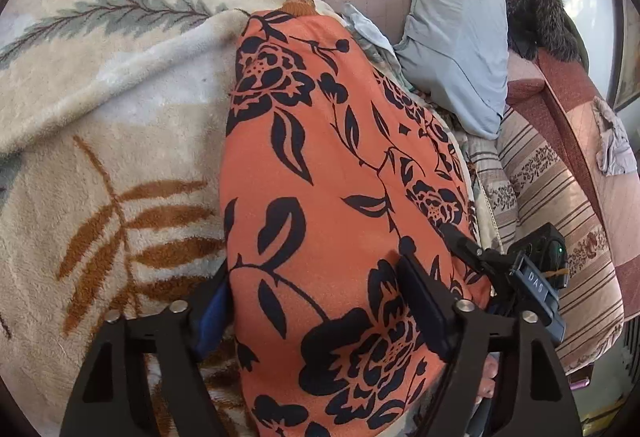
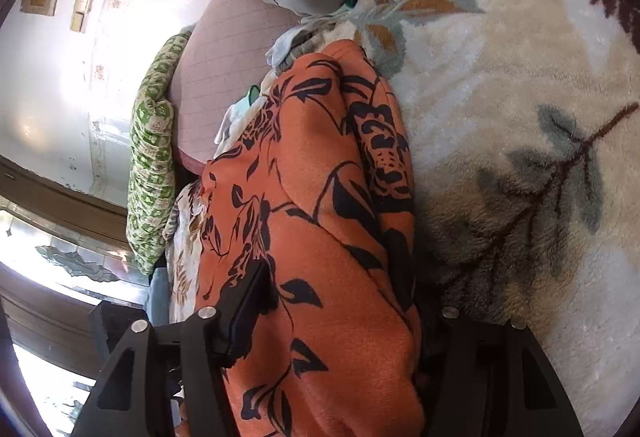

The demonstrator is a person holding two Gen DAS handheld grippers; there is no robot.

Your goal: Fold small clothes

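Both jaws are standing spread around the folded orange garment [image 1: 332, 173] without visibly pinching it, and you are holding your left gripper [image 1: 316, 301] and right gripper [image 2: 340, 317] astride its smooth, black-flowered cloth, which is lying in a long rounded bundle on the fluffy cream blanket [image 1: 120, 109].
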